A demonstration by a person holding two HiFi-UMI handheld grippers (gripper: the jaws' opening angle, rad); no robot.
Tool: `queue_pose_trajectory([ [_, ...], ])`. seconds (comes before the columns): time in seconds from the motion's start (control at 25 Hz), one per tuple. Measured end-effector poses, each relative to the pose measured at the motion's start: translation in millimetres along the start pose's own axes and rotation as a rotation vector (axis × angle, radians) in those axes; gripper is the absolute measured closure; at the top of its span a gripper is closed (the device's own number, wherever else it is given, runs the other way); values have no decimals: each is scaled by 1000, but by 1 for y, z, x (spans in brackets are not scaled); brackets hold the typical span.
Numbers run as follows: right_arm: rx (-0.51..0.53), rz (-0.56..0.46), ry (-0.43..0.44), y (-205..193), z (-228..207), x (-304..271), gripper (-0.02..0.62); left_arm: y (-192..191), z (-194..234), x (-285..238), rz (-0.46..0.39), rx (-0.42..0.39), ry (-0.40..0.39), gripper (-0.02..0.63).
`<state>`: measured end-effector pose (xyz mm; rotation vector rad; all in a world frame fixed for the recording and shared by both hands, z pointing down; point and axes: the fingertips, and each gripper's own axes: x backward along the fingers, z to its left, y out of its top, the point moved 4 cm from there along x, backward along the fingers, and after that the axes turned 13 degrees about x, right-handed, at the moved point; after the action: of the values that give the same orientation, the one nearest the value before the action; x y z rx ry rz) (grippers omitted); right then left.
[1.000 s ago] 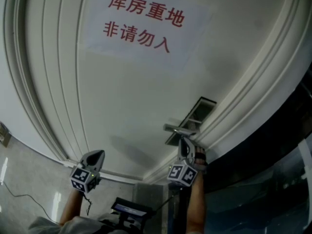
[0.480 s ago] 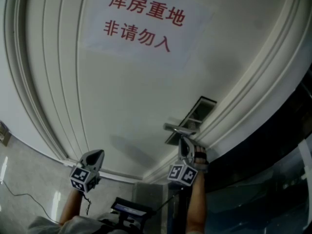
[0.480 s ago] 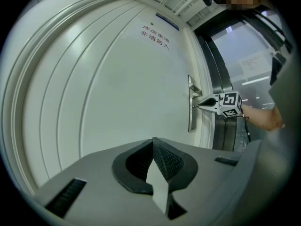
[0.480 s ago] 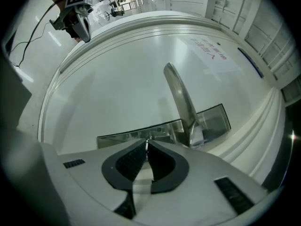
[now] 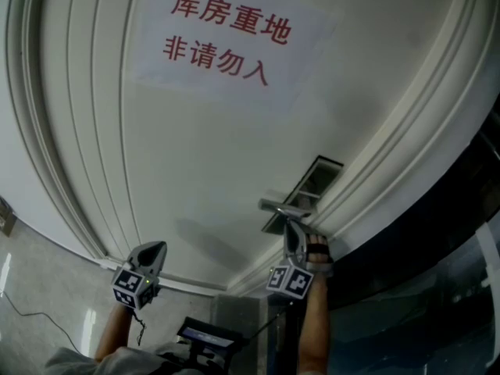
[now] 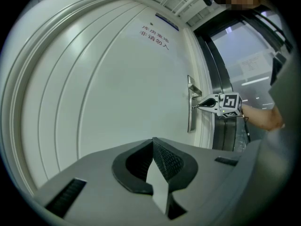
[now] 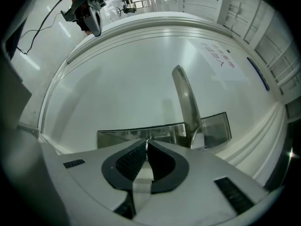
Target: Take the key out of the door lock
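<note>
At the left, the left gripper [image 6: 153,142] hangs idle, well apart from the lock. Its ribbed black fingers [image 6: 168,160] are closed tip to tip on nothing, so it is unlikely to cause trouble. It points level at the white panelled door [image 5: 219,155], the forearm rising from below. Higher on the door is a white paper sign with red characters [image 5: 226,37]. Further right, a silvery lever handle [image 7: 186,98] stands out from a long brushed-steel lock plate [image 7: 117,136] near the door's edge. The right gripper [image 5: 291,226] is pressed up to that plate just under the handle. Its fingers are drawn almost fully together, and a sliver of metal shows between the tips. I take this to be the head of the small silvery metal key [image 7: 146,140]. The key's blade is out of sight and appears to sit in the cylinder, so it is not yet out. The main risk is the hold, since only the very tips pinch the key's thin head and a pull could slide them off. Pulling before the key is turned to its release position, or drawing at a slant, would probably jam it or bend it. The handle is also close enough to catch the gripper body. The right gripper points level into the plate, the gloved hand [image 5: 316,250] behind it, the bare forearm reaching up from below.
</note>
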<state>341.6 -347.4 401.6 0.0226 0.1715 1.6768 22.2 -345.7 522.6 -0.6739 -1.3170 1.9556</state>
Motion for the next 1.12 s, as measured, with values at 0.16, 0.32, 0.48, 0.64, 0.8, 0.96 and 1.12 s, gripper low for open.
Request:
queue_pose_trajectory([
  [0.16, 13, 8, 3, -1, 2, -1, 571, 1, 0, 0, -1, 1, 2, 600],
  [0.32, 26, 17, 2, 0, 0, 0, 571, 1, 1, 1, 1, 2, 2, 600],
  [0.48, 22, 21, 2, 1, -1, 1, 571, 1, 1, 0, 1, 3, -1, 600],
  [0.64, 1, 6, 3, 2, -1, 8, 571, 1, 4, 0, 6, 1, -3, 600],
  [0.8, -11, 8, 1, 2, 0, 8, 571, 2, 2, -1, 3, -3, -10, 600],
  [0.96, -6, 14, -3, 2, 0, 9, 571, 4, 1, 1, 2, -7, -16, 600],
  [1.12, 0, 23, 2, 2, 1, 10, 571, 2, 4, 5, 4, -5, -10, 600],
])
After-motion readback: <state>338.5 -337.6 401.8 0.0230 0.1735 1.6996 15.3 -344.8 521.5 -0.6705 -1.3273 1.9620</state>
